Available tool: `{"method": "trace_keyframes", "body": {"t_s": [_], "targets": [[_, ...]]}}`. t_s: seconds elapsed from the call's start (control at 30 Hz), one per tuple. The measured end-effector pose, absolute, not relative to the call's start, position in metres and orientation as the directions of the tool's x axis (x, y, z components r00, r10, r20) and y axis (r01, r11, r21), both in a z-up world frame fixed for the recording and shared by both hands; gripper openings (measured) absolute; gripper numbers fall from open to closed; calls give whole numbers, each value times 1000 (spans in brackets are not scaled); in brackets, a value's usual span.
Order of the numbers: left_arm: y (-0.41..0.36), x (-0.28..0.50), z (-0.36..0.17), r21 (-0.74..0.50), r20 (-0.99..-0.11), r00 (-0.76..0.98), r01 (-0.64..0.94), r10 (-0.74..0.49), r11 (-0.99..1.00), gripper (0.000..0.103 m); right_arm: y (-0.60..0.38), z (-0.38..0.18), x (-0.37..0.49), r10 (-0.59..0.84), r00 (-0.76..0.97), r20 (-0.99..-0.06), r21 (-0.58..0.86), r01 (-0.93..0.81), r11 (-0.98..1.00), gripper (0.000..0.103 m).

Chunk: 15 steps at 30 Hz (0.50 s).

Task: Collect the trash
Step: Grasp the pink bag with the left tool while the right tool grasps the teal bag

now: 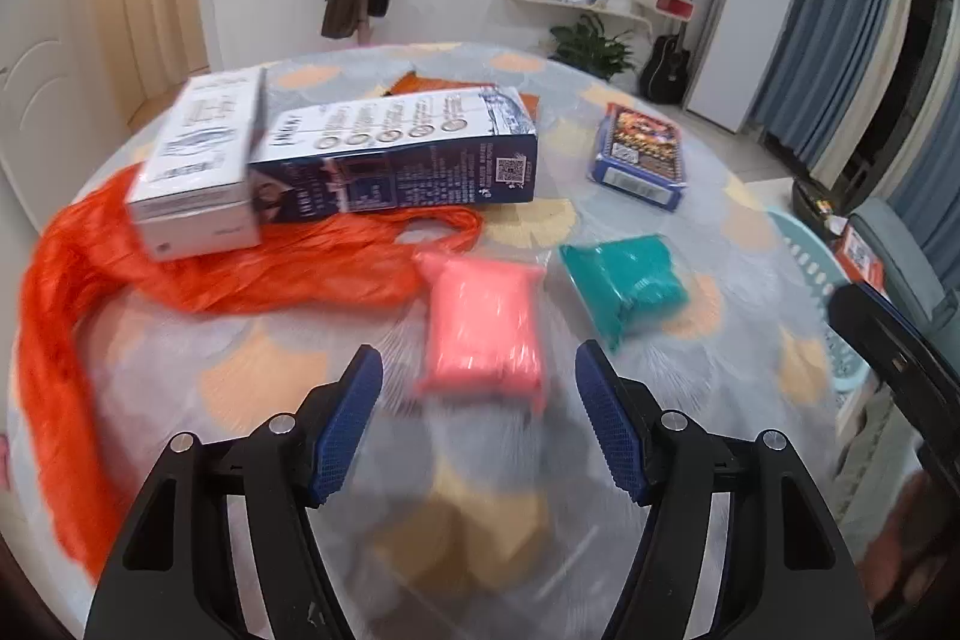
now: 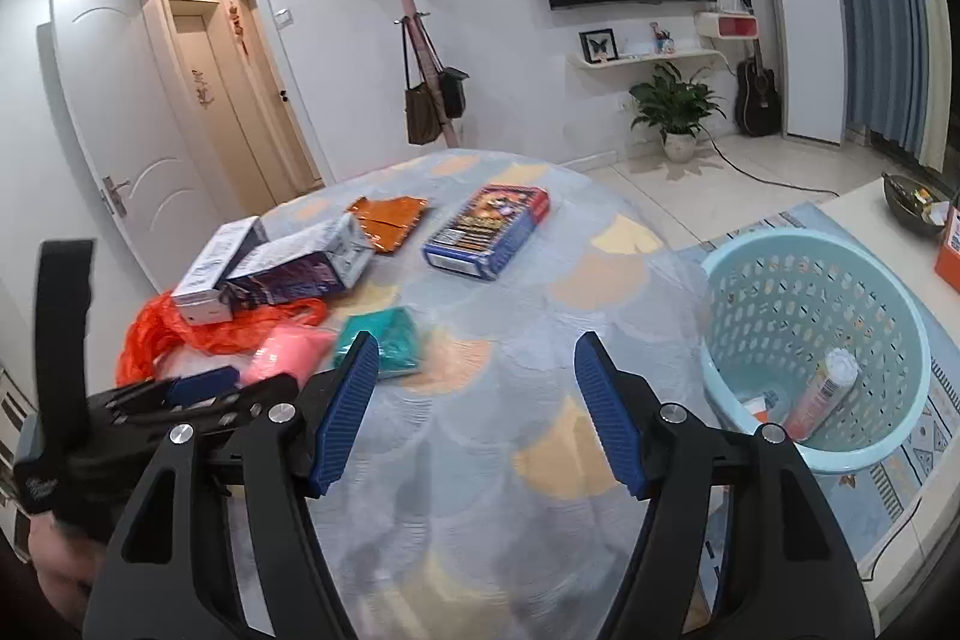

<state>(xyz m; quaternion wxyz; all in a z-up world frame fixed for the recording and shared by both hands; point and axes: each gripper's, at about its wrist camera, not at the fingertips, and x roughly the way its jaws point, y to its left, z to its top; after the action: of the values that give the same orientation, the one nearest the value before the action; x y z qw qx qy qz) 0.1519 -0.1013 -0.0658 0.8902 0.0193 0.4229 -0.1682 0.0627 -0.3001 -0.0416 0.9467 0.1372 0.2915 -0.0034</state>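
My left gripper [image 1: 478, 358] is open above the patterned tablecloth [image 1: 288, 376], and a blurred pink packet [image 1: 480, 322] lies just ahead of its fingertips, untouched. A teal packet [image 1: 624, 280] lies to the right of the pink one. Further back are an orange plastic bag [image 1: 120, 280], a blue-and-white carton [image 1: 396, 154] on its side, a white box [image 1: 198, 160] and a blue snack box [image 1: 639, 154]. My right gripper [image 2: 477, 346] is open over bare cloth with nothing between its fingers. The right wrist view shows the left gripper [image 2: 198, 388] close to the pink packet [image 2: 282, 358].
A pale blue perforated basket [image 2: 750, 280] stands on the floor right of the table, with a tube [image 2: 822, 388] and other bits inside. An orange wrapper [image 2: 390, 214] lies at the table's far side. A low white table [image 2: 870, 220] stands behind the basket.
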Motion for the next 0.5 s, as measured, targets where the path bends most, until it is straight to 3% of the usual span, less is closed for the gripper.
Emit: {"method": "trace_keyframes", "body": {"t_s": [0.1, 0.17, 0.37, 0.5], "targets": [[-109, 157, -71, -62, -756, 607, 305, -244, 950, 64, -306, -45, 70, 77, 822, -564, 262, 90, 961, 64], [-109, 155, -68, -37, -750, 624, 293, -220, 955, 36, -308, -46, 72, 82, 822, -564, 266, 86, 960, 64], [-78, 144, -64, -105, -734, 627, 277, -262, 955, 35, -292, -45, 87, 120, 815, -567, 255, 35, 966, 64], [-52, 129, -64, -109, -726, 642, 250, -249, 962, 35, -260, -48, 109, 146, 772, -618, 192, -32, 981, 68]]}}
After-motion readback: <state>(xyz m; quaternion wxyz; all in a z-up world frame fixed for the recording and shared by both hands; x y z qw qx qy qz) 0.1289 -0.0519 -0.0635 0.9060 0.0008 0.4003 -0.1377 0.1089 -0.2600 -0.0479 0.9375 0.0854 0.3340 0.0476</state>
